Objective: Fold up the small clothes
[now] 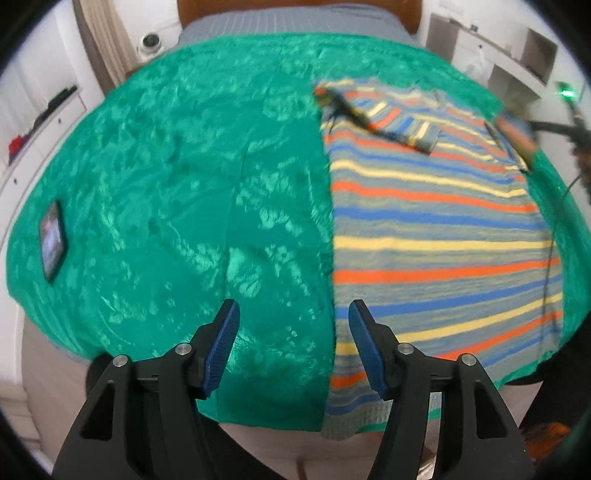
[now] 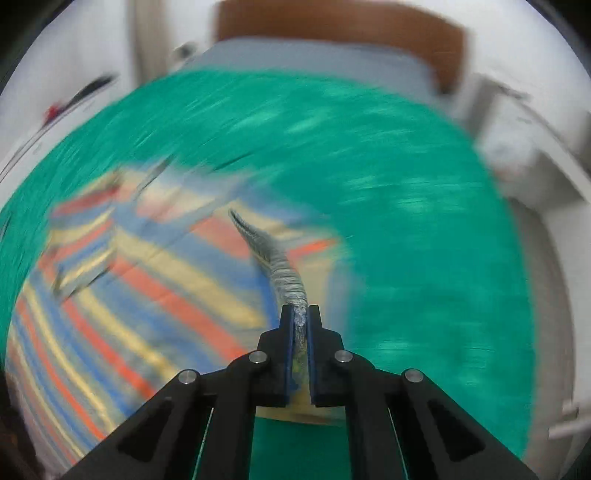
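Two fisheye views are looking down along hand-held grippers over a bed covered by a green spread (image 1: 166, 177).

In the left wrist view, the left gripper (image 1: 293, 345) is sitting at the bottom centre of the frame, its black arms reaching upward and its two blue pads (image 1: 221, 347) standing well apart with nothing between them. Its right pad is hovering over the left edge of a striped shirt (image 1: 436, 229), and its left pad over bare green cloth. The shirt is lying flat across the right half of the frame, banded in orange, blue, yellow and grey. One sleeve (image 1: 391, 118) is lying folded across the shirt's upper part. A dark phone (image 1: 51, 240) is resting on the spread at the far left edge. In the upper right, a blurred shape is showing beyond the shirt; what it is cannot be told. A brown headboard (image 1: 295, 9) is showing at the top centre.

The right wrist view is heavily blurred. The right gripper (image 2: 303, 314) is sitting at the bottom centre, its pads pressed together on a bunched grey edge of the shirt (image 2: 122, 266). That pinched fabric is rising in a narrow ridge from the pads toward the middle of the frame. The rest of the shirt is spreading across the lower left, and green spread (image 2: 424, 221) is filling the right.
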A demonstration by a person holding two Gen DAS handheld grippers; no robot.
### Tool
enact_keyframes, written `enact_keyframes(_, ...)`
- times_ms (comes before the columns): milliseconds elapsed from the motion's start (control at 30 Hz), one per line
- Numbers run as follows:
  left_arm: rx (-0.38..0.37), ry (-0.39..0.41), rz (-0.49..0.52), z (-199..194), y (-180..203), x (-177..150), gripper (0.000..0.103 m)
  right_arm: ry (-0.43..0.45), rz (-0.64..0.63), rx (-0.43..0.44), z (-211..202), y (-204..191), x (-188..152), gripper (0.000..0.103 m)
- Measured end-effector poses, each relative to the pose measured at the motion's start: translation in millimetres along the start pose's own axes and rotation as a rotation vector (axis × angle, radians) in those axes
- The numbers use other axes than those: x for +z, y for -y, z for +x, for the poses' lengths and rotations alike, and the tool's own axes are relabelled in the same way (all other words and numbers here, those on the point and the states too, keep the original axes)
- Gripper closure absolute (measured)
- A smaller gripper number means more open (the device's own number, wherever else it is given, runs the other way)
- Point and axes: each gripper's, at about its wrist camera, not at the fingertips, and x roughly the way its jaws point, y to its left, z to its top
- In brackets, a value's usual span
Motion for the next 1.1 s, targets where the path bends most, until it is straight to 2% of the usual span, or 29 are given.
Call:
enact_keyframes(100, -0.027, -0.022, -0.022, 8, 5, 5, 0.040, -0.011, 0.122, -0.107, -16, 73, 2, 0.097)
enact_keyframes(167, -0.042, -0.008, -0.018, 7, 15, 11, 0.040, -0.038, 0.161, -0.150, -16, 100, -4, 0.097)
enact_keyframes(267, -0.053, 0.013, 0.013, 1, 33, 17, 0.040, -0.075, 0.209, -0.173, -5, 119, -19, 0.097)
enact_keyframes(367, -0.045, 0.031, 0.057, -7, 45, 18, 0.040, -0.131, 0.267, -0.207, 10, 130, -58, 0.098)
enact_keyframes(467, -0.017, 0.024, 0.079, -7, 45, 15, 0.040, -0.202, 0.388, -0.145, 27, 139, -103, 0.098)
enact_keyframes(533, -0.007, 0.004, 0.077, -3, 42, 13, 0.040, -0.178, 0.460, -0.049, 24, 146, -122, 0.095)
enact_keyframes(567, -0.002, -0.008, 0.074, -1, 40, 12, 0.040, -0.159, 0.496, 0.007, 18, 151, -126, 0.089)
enact_keyframes(633, 0.003, -0.019, 0.069, 2, 38, 11, 0.040, -0.141, 0.556, 0.123, 9, 165, -133, 0.060)
enact_keyframes(700, 0.003, -0.029, 0.066, 5, 39, 11, 0.040, -0.100, 0.573, 0.159, 1, 179, -133, 0.048)
enact_keyframes(767, -0.005, -0.042, 0.063, 9, 43, 13, 0.040, -0.078, 0.597, 0.180, 2, 194, -127, 0.048)
enact_keyframes(867, -0.020, -0.050, 0.070, 12, 57, 19, 0.040, -0.104, 0.648, 0.221, 28, 210, -116, 0.048)
enact_keyframes(933, -0.026, -0.041, 0.085, 10, 67, 23, 0.040, -0.125, 0.675, 0.271, 48, 213, -112, 0.050)
enact_keyframes(967, -0.024, -0.038, 0.096, 10, 72, 25, 0.040, -0.133, 0.684, 0.295, 55, 212, -111, 0.057)
enact_keyframes(1000, -0.021, -0.037, 0.104, 10, 76, 26, 0.040, -0.143, 0.657, 0.300, 59, 208, -106, 0.091)
enact_keyframes(1033, -0.016, -0.038, 0.112, 10, 79, 27, 0.040, -0.155, 0.586, 0.240, 58, 199, -97, 0.100)
enact_keyframes(1100, -0.007, -0.036, 0.125, 9, 83, 28, 0.040, -0.125, 0.470, 0.089, 44, 191, -83, 0.101)
